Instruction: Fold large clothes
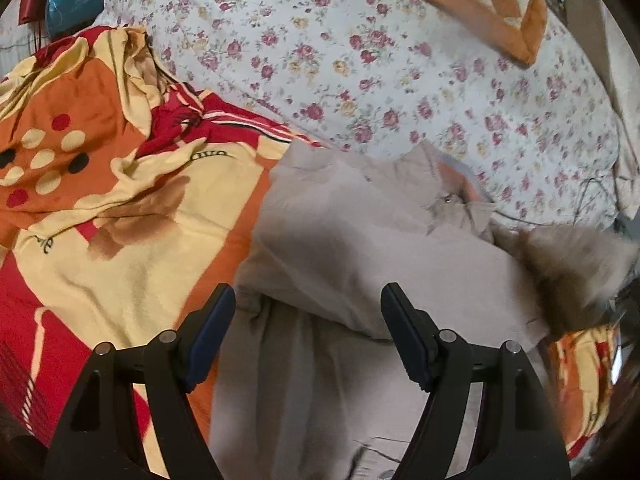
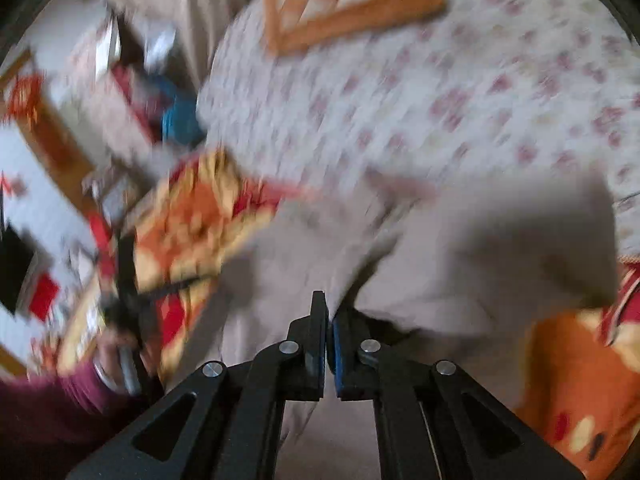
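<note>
On the bed (image 1: pixel 400 80), over an orange sheet (image 1: pixel 132 240), lies the beige coat (image 1: pixel 340 248), its fur trim (image 1: pixel 568 268) bunched at the right, one part doubled over the rest. The left tongs (image 1: pixel 308 312) hang wide open above it, holding nothing, likely ready to take an edge. The right tongs (image 2: pixel 329 320) are closed; the blur hides whether they pinch coat cloth. A maroon sleeve (image 2: pixel 52 412) shows at lower left
</note>
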